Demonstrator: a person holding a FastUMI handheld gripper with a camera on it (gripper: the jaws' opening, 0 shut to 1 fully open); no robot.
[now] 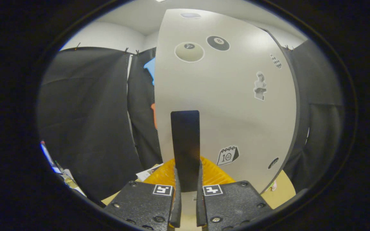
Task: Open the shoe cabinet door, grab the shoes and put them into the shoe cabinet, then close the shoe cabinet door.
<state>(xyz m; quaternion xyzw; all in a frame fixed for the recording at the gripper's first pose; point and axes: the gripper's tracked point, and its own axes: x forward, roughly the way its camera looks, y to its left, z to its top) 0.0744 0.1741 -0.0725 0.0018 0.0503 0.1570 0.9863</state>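
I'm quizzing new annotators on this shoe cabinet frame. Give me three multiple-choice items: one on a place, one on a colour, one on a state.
1. Where is the dark handle?
A. between the fingers
B. far beyond them
C. on the floor

2. What colour is the cabinet door?
A. red
B. pale grey-white
C. green

3. What is the gripper doing?
A. wide open
B. closed on the handle
C. holding a shoe

Answers: 1 A, the handle rises from between both fingers. 2 B, the stickered door panel is pale. 3 B, both fingers press the handle's sides.
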